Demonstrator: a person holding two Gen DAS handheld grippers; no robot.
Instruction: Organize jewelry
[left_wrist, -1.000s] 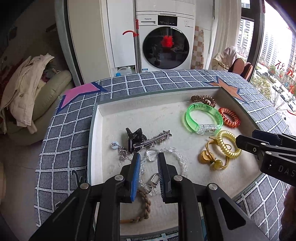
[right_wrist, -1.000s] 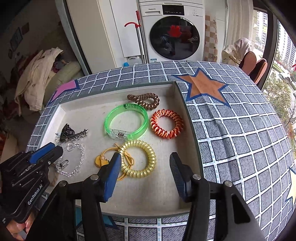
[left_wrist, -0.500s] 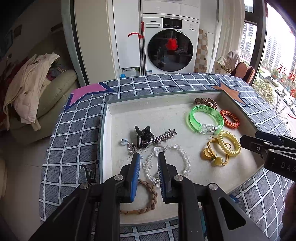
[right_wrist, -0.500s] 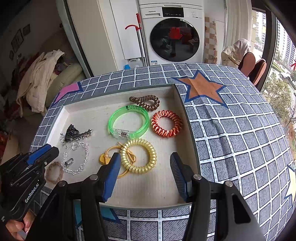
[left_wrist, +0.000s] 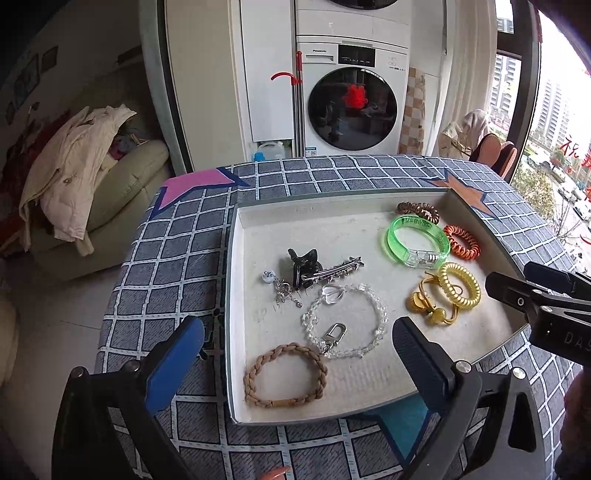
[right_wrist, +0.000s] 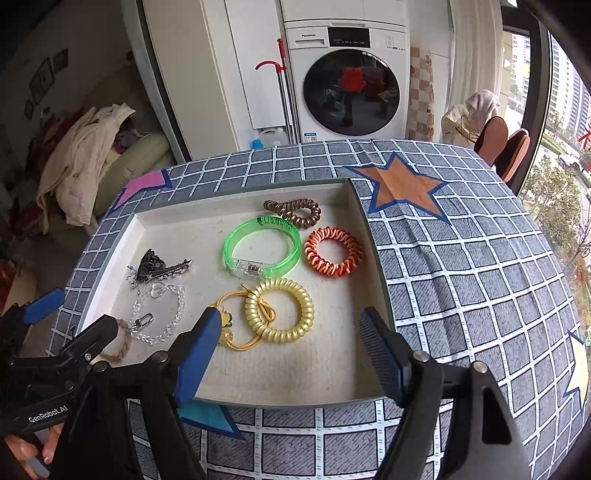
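Your left gripper had been nearly pinched shut a second earlier, its fingers low over the clear bead bracelet. By this moment you had spread them wide and drawn back, and they held nothing. The braided brown bracelet lay flat on the tray floor just ahead of and between those fingers, with the bead bracelet touching it just beyond, its clasp overlapping the braid's far edge. That read as a finished release: the braid had been set down near the tray's front corner, and the left hand was free for another piece.

Your right gripper was spread as before and empty. The yellow coil band sat just ahead of its fingers, tangled with the gold elastic, whose charm lay against the left fingertip. The green bangle and orange coil lay further out. That tangle looked like the likely next job.
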